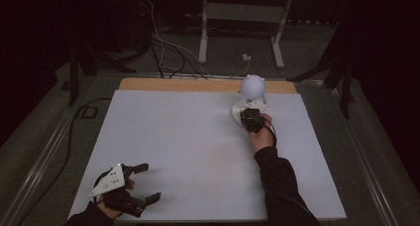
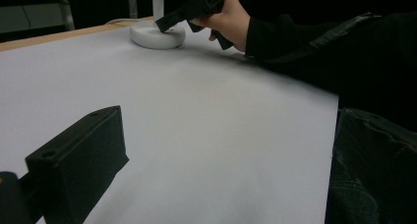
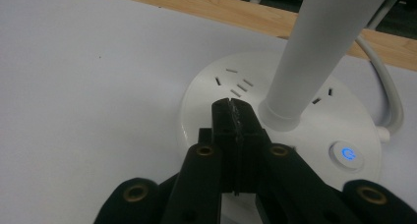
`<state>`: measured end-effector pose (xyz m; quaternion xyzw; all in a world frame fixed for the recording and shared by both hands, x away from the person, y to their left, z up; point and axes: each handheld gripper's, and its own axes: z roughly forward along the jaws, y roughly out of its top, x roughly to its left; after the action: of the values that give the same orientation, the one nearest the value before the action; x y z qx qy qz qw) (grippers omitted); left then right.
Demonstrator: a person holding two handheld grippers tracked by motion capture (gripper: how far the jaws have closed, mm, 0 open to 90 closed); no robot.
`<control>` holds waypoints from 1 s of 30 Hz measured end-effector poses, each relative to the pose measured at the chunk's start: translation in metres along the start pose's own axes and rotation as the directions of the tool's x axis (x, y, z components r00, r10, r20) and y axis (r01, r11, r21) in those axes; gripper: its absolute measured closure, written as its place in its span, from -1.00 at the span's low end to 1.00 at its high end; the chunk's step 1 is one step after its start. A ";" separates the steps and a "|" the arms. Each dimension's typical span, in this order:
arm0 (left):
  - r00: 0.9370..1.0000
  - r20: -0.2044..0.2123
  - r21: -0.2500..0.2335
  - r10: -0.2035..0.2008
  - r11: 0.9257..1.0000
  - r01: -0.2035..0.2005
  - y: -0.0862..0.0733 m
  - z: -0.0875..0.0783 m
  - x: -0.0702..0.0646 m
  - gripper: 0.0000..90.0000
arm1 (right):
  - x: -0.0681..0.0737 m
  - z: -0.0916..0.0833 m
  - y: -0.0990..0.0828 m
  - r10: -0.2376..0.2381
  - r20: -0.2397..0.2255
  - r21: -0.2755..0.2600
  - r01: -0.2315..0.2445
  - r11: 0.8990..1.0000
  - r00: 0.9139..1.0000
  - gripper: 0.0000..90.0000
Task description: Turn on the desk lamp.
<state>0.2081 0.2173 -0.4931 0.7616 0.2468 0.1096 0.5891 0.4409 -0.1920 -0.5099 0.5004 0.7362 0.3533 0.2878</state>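
The left tongs (image 1: 146, 184) lie at the near left corner of the desk (image 1: 188, 151), held in the person's left hand (image 1: 111, 201). Their two black jaws stand wide apart with nothing between them, pointing right across the white sheet. The grey plate (image 1: 108, 180) sits on top of them. In the left gripper view one jaw rises at the lower left over bare white surface, and far off the other hand presses its tool onto the lamp base (image 2: 157, 36).

The middle of the desk is bare white sheet, with a wooden edge (image 1: 198, 84) showing along the far side.

To the right, near the far edge, stands a white lamp (image 1: 252, 87) with a round head, a thick stem (image 3: 324, 47) and a round flat base (image 3: 295, 130). The right hand (image 1: 260, 137), in a dark sleeve (image 1: 280, 186), holds the right tongs (image 3: 230, 106) down over that base. In the right gripper view the jaws are pressed fully together, gripping nothing, and their tips rest on or just above the top of the base, just beside the foot of the stem; I cannot tell whether they touch. Small slot marks (image 3: 236, 84) lie just ahead of the tips. A round button (image 3: 347, 154) with a blue glowing power sign sits on the base to the right of the jaws. A white cable (image 3: 388, 91) leaves the base on the far right side.
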 end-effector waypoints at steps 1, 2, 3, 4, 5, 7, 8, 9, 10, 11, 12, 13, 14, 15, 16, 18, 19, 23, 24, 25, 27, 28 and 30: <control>1.000 0.000 0.000 0.000 1.000 0.000 0.000 0.000 0.000 -0.99 | 0.000 0.000 0.000 0.001 -0.003 0.003 -0.001 1.000 1.000 1.00; 1.000 0.000 0.000 0.000 1.000 0.000 0.000 0.000 0.000 -0.99 | 0.000 0.000 0.000 -0.003 -0.002 0.003 0.003 1.000 1.000 1.00; 1.000 0.000 0.000 0.000 1.000 0.000 0.000 0.000 0.000 -0.99 | 0.000 0.000 0.000 0.000 -0.004 0.003 0.000 1.000 1.000 1.00; 1.000 0.001 0.000 0.001 1.000 -0.001 0.000 0.000 0.000 -0.99 | -0.001 0.000 0.000 0.006 -0.008 0.000 -0.006 1.000 1.000 1.00; 1.000 0.001 0.000 0.001 1.000 -0.001 0.000 0.000 0.000 -0.99 | -0.001 0.001 0.000 0.009 -0.010 -0.001 -0.009 1.000 1.000 1.00; 1.000 0.001 0.001 0.001 1.000 -0.001 0.000 0.000 0.000 -0.99 | -0.001 0.001 -0.001 0.019 -0.018 -0.005 -0.019 1.000 1.000 1.00; 1.000 0.002 0.000 0.001 1.000 -0.001 0.000 0.000 0.000 -0.99 | 0.000 0.001 -0.002 0.013 -0.016 -0.011 -0.013 1.000 1.000 1.00; 1.000 0.001 0.001 0.002 1.000 -0.002 0.000 0.000 0.000 -0.99 | 0.002 0.001 -0.002 -0.002 -0.015 -0.015 0.002 1.000 1.000 1.00; 1.000 0.001 0.002 0.003 1.000 -0.003 0.000 0.000 0.000 -0.99 | 0.003 0.002 -0.002 -0.007 -0.017 -0.015 0.007 1.000 1.000 1.00; 1.000 0.000 0.002 0.004 1.000 -0.004 0.000 0.000 -0.001 -0.99 | 0.005 0.002 -0.002 -0.009 -0.008 -0.013 0.009 1.000 1.000 1.00; 1.000 0.001 0.001 0.004 1.000 -0.004 0.000 0.000 -0.001 -0.99 | 0.005 0.003 -0.001 -0.009 -0.006 -0.011 0.009 1.000 1.000 1.00; 1.000 0.001 -0.001 0.003 1.000 -0.003 0.000 -0.001 -0.001 -0.99 | 0.005 0.002 0.000 -0.006 -0.006 0.000 0.006 1.000 1.000 1.00; 1.000 0.000 -0.002 0.003 1.000 -0.003 0.000 -0.001 0.000 -0.99 | 0.005 0.001 0.001 -0.009 0.008 -0.001 0.009 1.000 1.000 1.00; 1.000 0.000 -0.004 0.003 1.000 -0.003 0.000 -0.001 0.000 -0.99 | 0.005 -0.002 0.002 -0.004 0.002 -0.028 0.004 1.000 1.000 1.00; 1.000 0.000 -0.005 0.002 1.000 -0.002 0.000 -0.001 0.000 -0.99 | 0.004 -0.005 0.003 0.001 -0.002 -0.050 -0.001 0.999 1.000 1.00; 1.000 0.001 -0.007 -0.003 1.000 0.003 0.000 -0.001 0.001 -0.99 | 0.004 -0.009 0.004 0.000 -0.008 -0.070 -0.001 0.998 1.000 0.98; 1.000 0.001 -0.006 -0.005 1.000 0.005 0.000 -0.001 0.001 -0.99 | 0.004 -0.011 0.005 -0.008 -0.008 -0.077 0.007 0.997 1.000 0.92; 1.000 0.003 -0.003 0.001 1.000 -0.001 0.000 0.000 0.000 -0.99 | 0.005 -0.017 0.009 -0.026 -0.039 -0.084 0.023 0.996 0.999 0.76; 1.000 0.003 -0.004 0.001 1.000 -0.001 0.000 0.000 0.000 -0.99 | 0.005 -0.019 0.009 -0.031 -0.044 -0.089 0.027 0.996 0.999 0.69; 1.000 0.002 -0.003 0.001 1.000 -0.001 0.000 -0.001 0.000 -0.99 | 0.006 -0.020 0.010 -0.035 -0.052 -0.096 0.030 0.995 0.998 0.65; 1.000 0.001 -0.006 0.000 1.000 0.000 0.000 -0.001 0.000 -0.99 | 0.006 -0.024 0.011 -0.036 -0.070 -0.111 0.028 0.993 0.997 0.53; 1.000 0.001 -0.006 -0.001 1.000 0.001 0.000 -0.001 0.000 -0.99 | 0.006 -0.025 0.012 -0.042 -0.081 -0.117 0.032 0.993 0.996 0.44; 1.000 0.000 -0.006 0.001 1.000 -0.001 0.001 -0.001 0.000 -0.99 | 0.007 -0.028 0.012 -0.052 -0.108 -0.131 0.038 0.991 0.993 0.30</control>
<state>0.2080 0.2182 -0.4923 0.7598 0.2461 0.1104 0.5915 0.4233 -0.1893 -0.4843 0.4434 0.7379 0.4208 0.2859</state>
